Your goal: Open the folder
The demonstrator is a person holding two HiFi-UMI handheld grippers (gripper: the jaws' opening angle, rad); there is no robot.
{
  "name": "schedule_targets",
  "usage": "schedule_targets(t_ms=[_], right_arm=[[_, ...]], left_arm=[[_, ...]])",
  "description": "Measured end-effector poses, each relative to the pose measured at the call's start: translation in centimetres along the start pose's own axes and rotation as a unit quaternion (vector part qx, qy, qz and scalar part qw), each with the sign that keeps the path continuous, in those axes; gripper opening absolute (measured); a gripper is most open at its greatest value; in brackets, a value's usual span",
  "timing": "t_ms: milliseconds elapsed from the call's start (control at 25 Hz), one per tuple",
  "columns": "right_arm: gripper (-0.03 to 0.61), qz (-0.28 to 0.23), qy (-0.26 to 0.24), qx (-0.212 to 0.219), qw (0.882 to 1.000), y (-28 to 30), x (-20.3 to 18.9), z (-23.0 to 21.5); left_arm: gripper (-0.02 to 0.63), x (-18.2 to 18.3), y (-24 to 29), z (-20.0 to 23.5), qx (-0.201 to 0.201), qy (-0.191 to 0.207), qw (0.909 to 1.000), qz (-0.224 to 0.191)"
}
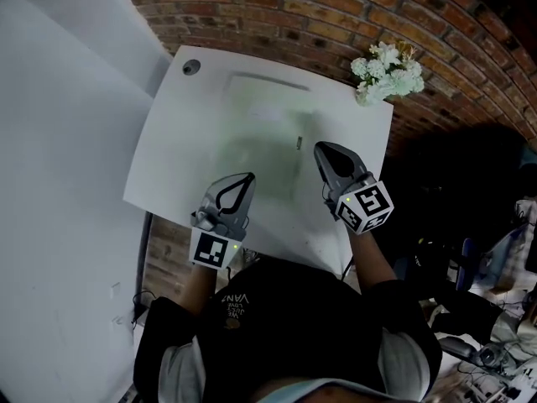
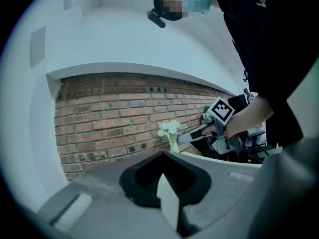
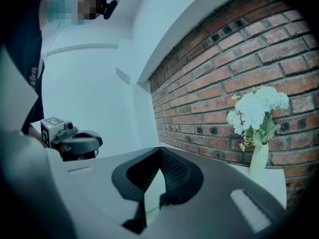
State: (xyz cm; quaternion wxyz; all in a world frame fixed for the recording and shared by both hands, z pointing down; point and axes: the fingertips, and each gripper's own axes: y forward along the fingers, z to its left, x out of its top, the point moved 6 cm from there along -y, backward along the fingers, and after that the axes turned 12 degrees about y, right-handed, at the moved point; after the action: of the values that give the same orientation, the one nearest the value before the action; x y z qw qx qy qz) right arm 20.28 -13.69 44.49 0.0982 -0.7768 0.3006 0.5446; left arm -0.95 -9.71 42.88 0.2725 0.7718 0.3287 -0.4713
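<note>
A pale, translucent folder (image 1: pixel 262 137) lies flat and closed on the white table (image 1: pixel 172 170), with a small dark clasp (image 1: pixel 299 143) near its right edge. My left gripper (image 1: pixel 249 176) is shut with nothing in it and hovers over the folder's near left corner. My right gripper (image 1: pixel 320 147) is also shut and empty, just right of the clasp. In the left gripper view the jaws (image 2: pixel 163 153) meet at their tips and the right gripper (image 2: pixel 199 132) shows beyond them. In the right gripper view the tips (image 3: pixel 160 148) touch, and the left gripper (image 3: pixel 79 142) is at the left.
A white vase of white flowers (image 1: pixel 388 70) stands at the table's far right corner against the brick wall (image 1: pixel 336 15). A round cable hole (image 1: pixel 191 67) sits at the far left corner. A white wall (image 1: pixel 59 141) runs along the left. Clutter lies on the floor at the right.
</note>
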Motion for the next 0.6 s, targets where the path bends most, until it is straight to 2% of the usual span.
schedule_targets(t_ms=[320,600], right_arm=[[0.0,0.026,0.017,-0.002,1.0,1.8,-2.1,-2.5],[0.0,0.055,0.02,-0.01,0.998,3.4,-4.3,-4.4]], left_arm=[[-0.014,-1.7,2.3,-1.5,-0.023,-0.009,0.9996,0.01],[-0.014,-3.4,2.9,-3.2,-0.048,-0.023,0.9978,0.04]])
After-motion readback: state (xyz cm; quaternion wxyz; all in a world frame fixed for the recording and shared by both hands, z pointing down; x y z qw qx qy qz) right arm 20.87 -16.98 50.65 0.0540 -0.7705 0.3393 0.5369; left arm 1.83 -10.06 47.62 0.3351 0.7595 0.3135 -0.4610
